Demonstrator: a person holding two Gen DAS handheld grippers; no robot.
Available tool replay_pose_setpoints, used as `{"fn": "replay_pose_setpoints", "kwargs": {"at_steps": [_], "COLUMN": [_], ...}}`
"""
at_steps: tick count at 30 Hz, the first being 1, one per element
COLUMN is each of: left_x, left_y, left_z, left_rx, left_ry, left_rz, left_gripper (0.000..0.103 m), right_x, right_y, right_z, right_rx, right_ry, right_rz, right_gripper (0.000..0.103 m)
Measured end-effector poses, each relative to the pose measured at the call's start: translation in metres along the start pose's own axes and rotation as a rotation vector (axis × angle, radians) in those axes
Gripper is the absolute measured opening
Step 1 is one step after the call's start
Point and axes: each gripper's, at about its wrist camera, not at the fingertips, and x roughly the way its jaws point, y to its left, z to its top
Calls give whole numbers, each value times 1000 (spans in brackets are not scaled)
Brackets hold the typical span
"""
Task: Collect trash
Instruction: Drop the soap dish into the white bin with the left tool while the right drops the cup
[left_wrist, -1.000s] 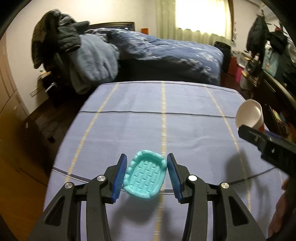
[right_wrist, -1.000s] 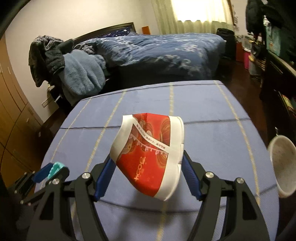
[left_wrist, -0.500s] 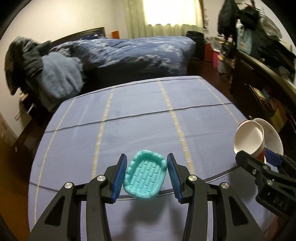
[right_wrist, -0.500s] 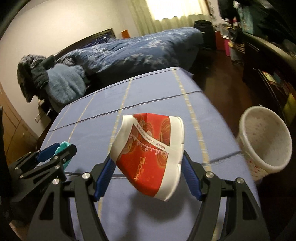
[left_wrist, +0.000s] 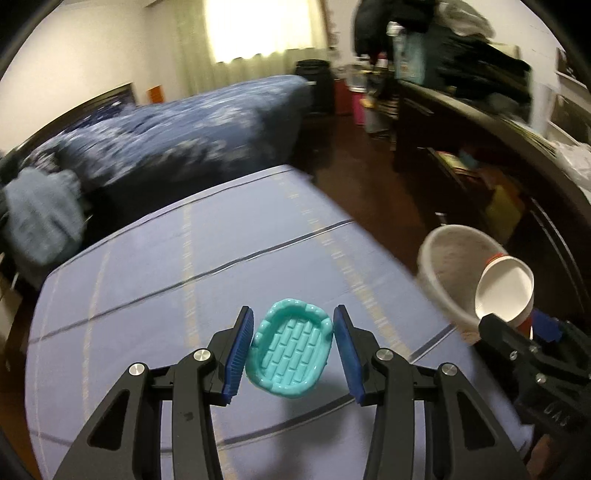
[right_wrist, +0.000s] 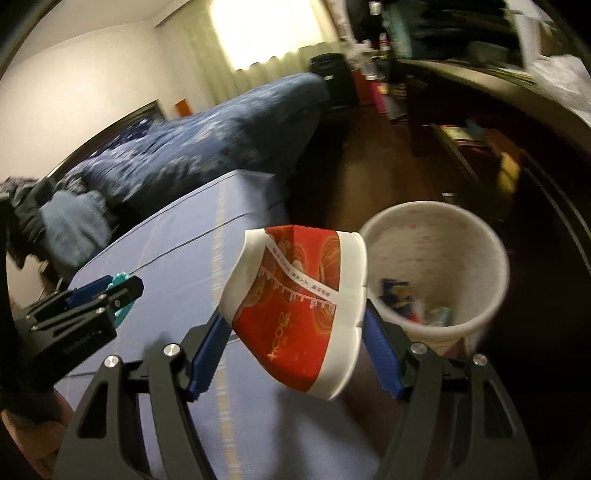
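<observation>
My left gripper (left_wrist: 293, 341) is shut on a small teal ribbed tray (left_wrist: 290, 349) and holds it above the blue striped tablecloth (left_wrist: 184, 266). My right gripper (right_wrist: 294, 314) is shut on a squashed red-and-white paper cup (right_wrist: 291, 325), held over the table's right edge. Just beyond the cup stands a white speckled waste bin (right_wrist: 491, 280) on the floor, with several scraps inside. The left wrist view shows the bin (left_wrist: 443, 258) at the right, with the cup's white mouth (left_wrist: 504, 288) in front of it. The left gripper (right_wrist: 110, 291) appears at the left of the right wrist view.
A bed with a dark blue quilt (left_wrist: 177, 125) lies beyond the table. Dark shelving and a cluttered counter (left_wrist: 480, 122) run along the right wall. Dark wooden floor (right_wrist: 369, 177) separates table and shelving. Clothes are heaped at the far left (left_wrist: 40, 214).
Both grippers have swung to the right across the table with their loads. The waste bin has come closer and now sits just past the cup. Neither grip has changed.
</observation>
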Motion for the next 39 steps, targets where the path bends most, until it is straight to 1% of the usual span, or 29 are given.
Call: {"fn": "replay_pose_setpoints", "kwargs": {"at_steps": [2, 7, 12, 15, 19, 25, 28, 33, 37, 39], "left_x": [7, 23, 42, 60, 82, 118, 132, 148, 159, 162], "left_y": [-19, -73, -123, -146, -165, -192, -199, -206, -204, -205], "left_z": [11, 40, 64, 72, 80, 90, 93, 92, 93, 96], "left_rx": [28, 116, 190, 211, 212, 216, 208, 208, 193, 185], "left_ry": [-7, -25, -42, -29, -1, 61, 96, 130, 168, 181], "left_rz": [-34, -99, -135, -151, -169, -183, -193, -182, -181, -192], "left_gripper": [45, 45, 45, 45, 45, 45, 45, 45, 45, 45], "right_x": [-1, -2, 9, 19, 35, 58, 66, 81, 86, 88], "right_y": [-16, -65, -108, -129, -152, -165, -169, -169, -165, -162], "right_z": [3, 13, 22, 24, 26, 27, 27, 28, 34, 37], "right_rx": [23, 73, 121, 147, 156, 156, 160, 147, 120, 103], "right_ry": [-11, -55, -73, -70, -59, -35, -26, -7, -13, -22], "right_rz": [-22, -116, -189, -204, -207, -214, -224, -245, -269, -283], "right_gripper": [70, 70, 70, 70, 70, 70, 70, 70, 70, 70]}}
